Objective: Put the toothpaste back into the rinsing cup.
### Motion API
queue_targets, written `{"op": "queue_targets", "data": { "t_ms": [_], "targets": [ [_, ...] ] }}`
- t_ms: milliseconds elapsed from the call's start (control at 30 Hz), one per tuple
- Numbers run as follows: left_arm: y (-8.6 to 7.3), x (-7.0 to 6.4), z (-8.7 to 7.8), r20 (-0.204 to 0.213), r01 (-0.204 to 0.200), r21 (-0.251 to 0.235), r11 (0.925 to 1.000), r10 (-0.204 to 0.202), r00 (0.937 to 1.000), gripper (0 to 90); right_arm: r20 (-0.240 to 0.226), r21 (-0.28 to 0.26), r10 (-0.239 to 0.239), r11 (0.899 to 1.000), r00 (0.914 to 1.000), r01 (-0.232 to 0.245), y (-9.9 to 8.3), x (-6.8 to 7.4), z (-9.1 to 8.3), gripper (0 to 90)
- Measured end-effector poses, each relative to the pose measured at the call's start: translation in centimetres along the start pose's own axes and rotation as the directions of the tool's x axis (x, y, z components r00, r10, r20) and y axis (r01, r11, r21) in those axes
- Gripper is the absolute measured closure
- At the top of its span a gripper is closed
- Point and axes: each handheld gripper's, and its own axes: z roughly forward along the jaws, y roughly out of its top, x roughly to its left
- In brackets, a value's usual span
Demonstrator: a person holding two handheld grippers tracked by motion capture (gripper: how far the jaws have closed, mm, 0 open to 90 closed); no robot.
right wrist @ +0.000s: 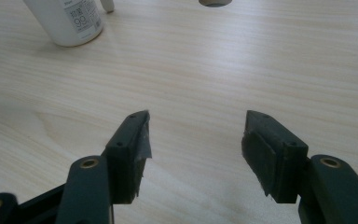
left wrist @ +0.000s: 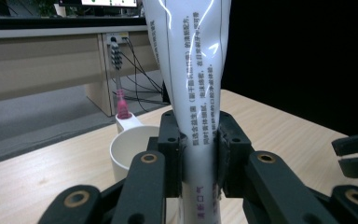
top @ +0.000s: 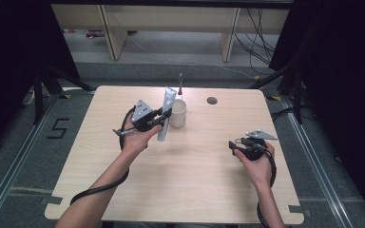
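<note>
A tall white toothpaste tube (left wrist: 198, 70) stands upright, cap end down on the table, and my left gripper (left wrist: 200, 140) is shut on its lower part. From above, the tube (top: 165, 114) leans just left of a white cup (top: 178, 113) that holds a pink-headed toothbrush (top: 180, 83). The cup (left wrist: 128, 154) and toothbrush (left wrist: 121, 108) sit just behind the tube on its left. My right gripper (top: 233, 145) rests open low over the table's right side, apart from everything. Its jaws (right wrist: 196, 130) stand wide with bare wood between them; the tube's cap end (right wrist: 70, 21) lies far ahead.
The light wooden table (top: 195, 190) has a round cable hole (top: 212, 100) behind the cup. Desk legs and cables stand on the floor beyond the far edge. Black curtains flank both sides. Broad bare wood lies in front of both hands.
</note>
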Motion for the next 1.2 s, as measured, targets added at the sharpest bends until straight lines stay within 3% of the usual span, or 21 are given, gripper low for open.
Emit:
{"op": "queue_targets", "data": {
  "t_ms": [33,67,133,167,200,233,300,333,367,433,467,533,567,700,767,800,833,1200],
  "targets": [
    [0.2,0.0,0.0,0.001,0.001,-0.008,1.0,-0.001,1.0,74.5,-0.016,-0.007,0.0,1.0,0.9999,0.0,-0.1,-0.1,0.1,41.8],
    [0.3,0.0,0.0,-0.001,0.001,-0.013,0.9999,-0.001,1.0,74.5,0.001,0.015,0.031,0.999,0.9995,-0.031,-0.1,0.1,-0.3,41.8],
    [0.6,0.1,0.1,-0.001,0.0,-0.022,0.9998,0.0,1.0,74.5,0.003,0.013,0.029,0.999,0.9996,-0.029,-0.1,0.0,-0.3,41.8],
    [0.8,0.1,0.1,-0.001,0.004,-0.027,0.9996,-0.004,1.0,74.4,-0.005,-0.012,0.035,0.999,0.9994,-0.035,-0.1,-0.1,-0.2,41.8],
    [1.0,0.2,0.1,0.0,-0.002,-0.031,0.9995,0.002,1.0,74.5,0.004,-0.006,-0.001,1.0,1.0,0.001,-0.1,-0.4,-0.3,41.8],
    [1.3,0.2,0.1,0.001,-0.004,-0.041,0.9991,0.004,1.0,74.4,-0.007,0.001,0.038,0.999,0.9993,-0.038,-0.1,-0.1,-0.3,41.8],
    [1.7,0.2,0.2,0.003,-0.009,-0.054,0.9985,0.01,0.9999,74.5,0.01,0.015,0.03,0.999,0.9995,-0.03,-0.1,-0.2,-0.3,41.7],
    [2.0,0.3,0.2,0.004,-0.012,-0.06,0.9981,0.012,0.9999,74.5,0.006,0.001,0.005,1.0,1.0,-0.005,-0.1,-0.4,-0.3,41.8],
    [2.2,0.3,0.3,0.004,-0.016,-0.065,0.9977,0.016,0.9999,74.4,-0.009,-0.008,0.016,1.0,0.9998,-0.016,-0.2,-0.2,-0.2,41.7],
    [2.8,0.3,0.4,0.007,-0.025,-0.075,0.9969,0.026,0.9997,74.4,0.019,0.004,-0.01,1.0,0.9998,0.009,-0.1,-0.3,-0.4,41.7],
    [3.2,0.4,0.6,0.007,-0.026,-0.085,0.9961,0.026,0.9996,74.5,0.011,0.012,0.025,1.0,0.9996,-0.025,-0.1,0.1,-0.4,41.7],
    [3.7,0.5,0.8,0.004,-0.029,-0.093,0.9952,0.03,0.9995,74.5,0.014,0.018,0.028,0.999,0.9995,-0.028,0.0,0.1,-0.4,41.7],
    [3.9,0.6,0.9,0.003,-0.032,-0.098,0.9947,0.033,0.9995,74.5,0.013,0.009,-0.001,1.0,0.9999,0.001,0.0,-0.2,-0.3,41.7],
    [4.6,0.7,1.5,0.002,-0.033,-0.121,0.9922,0.033,0.9994,74.5,-0.006,-0.005,0.006,1.0,1.0,-0.006,-0.1,-0.2,-0.1,41.7],
    [4.8,0.8,1.8,0.001,-0.027,-0.13,0.9911,0.028,0.9996,74.5,0.006,0.014,-0.002,1.0,1.0,0.002,-0.1,-0.2,-0.4,41.7],
    [4.9,0.8,1.9,-0.001,-0.03,-0.131,0.991,0.03,0.9996,74.5,0.01,0.013,0.022,1.0,0.9997,-0.022,-0.1,0.0,-0.4,41.7],
    [5.0,0.8,2.0,-0.003,-0.031,-0.135,0.9903,0.031,0.9995,74.4,0.012,-0.003,-0.009,1.0,0.9999,0.009,-0.1,-0.2,-0.4,41.8],
    [6.0,1.0,3.5,-0.002,-0.034,-0.18,0.9831,0.035,0.9994,74.4,0.018,0.002,-0.008,1.0,0.9998,0.008,-0.1,-0.3,-0.4,41.7]
  ]
}}
